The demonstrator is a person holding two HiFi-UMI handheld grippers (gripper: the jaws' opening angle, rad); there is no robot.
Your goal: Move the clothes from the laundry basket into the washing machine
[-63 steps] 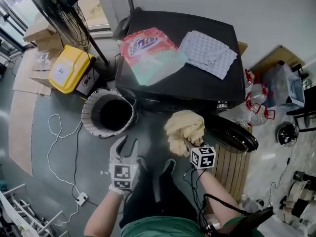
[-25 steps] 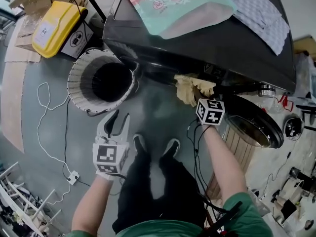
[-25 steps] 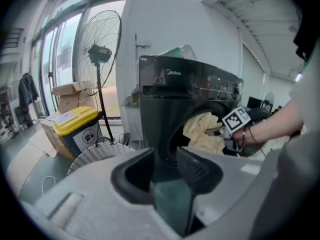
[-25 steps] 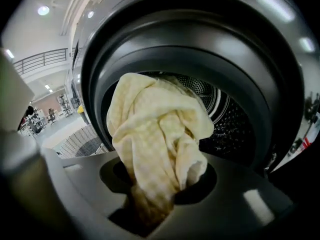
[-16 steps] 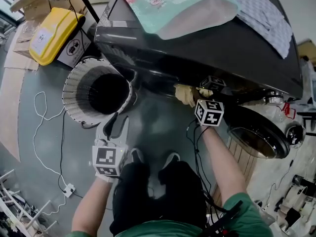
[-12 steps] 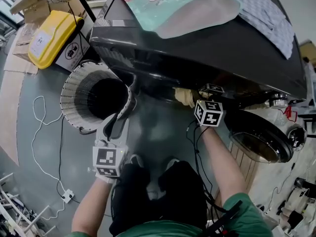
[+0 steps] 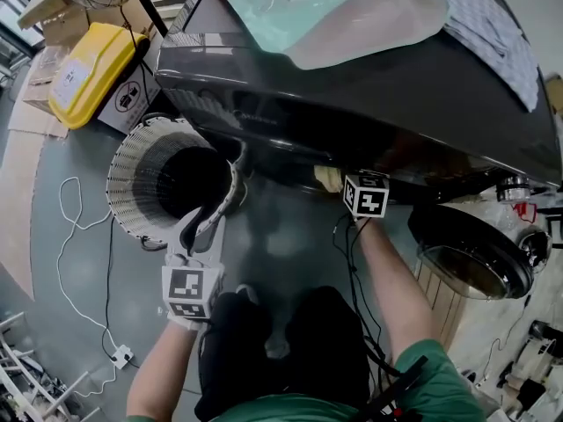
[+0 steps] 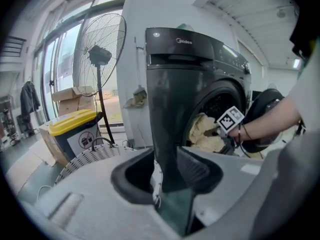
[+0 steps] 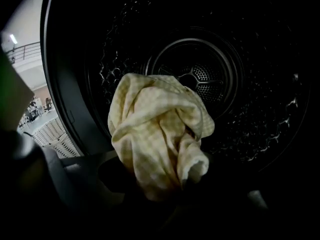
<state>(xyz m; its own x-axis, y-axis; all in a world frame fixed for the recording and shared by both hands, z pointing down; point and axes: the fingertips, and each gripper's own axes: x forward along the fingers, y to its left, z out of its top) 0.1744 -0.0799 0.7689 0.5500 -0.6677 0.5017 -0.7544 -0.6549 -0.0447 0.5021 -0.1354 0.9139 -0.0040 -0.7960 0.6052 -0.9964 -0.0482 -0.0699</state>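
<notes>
A pale yellow checked cloth [image 9: 155,134] hangs bunched at the mouth of the dark washing machine [image 7: 352,86] drum. My right gripper [image 9: 160,189] holds its lower part; the jaws are opening with the cloth between them. In the head view only the gripper's marker cube and a bit of the cloth [image 7: 328,179] show under the machine's top edge. The left gripper view shows the cloth [image 8: 207,134] at the drum opening. My left gripper [image 7: 201,227] is open with nothing in it, beside the rim of the white laundry basket [image 7: 141,161], whose inside looks dark.
The machine's round door [image 7: 471,253] stands open to the right. A detergent bag [image 7: 352,7] and a checked cloth [image 7: 493,16] lie on top. A yellow-lidded bin [image 7: 92,64], a standing fan [image 8: 97,54] and a floor cable [image 7: 88,236] are on the left.
My right gripper has carried the yellow cloth forward and down into the drum opening, mostly out of the head view. My left gripper has sunk closer to the basket's rim.
</notes>
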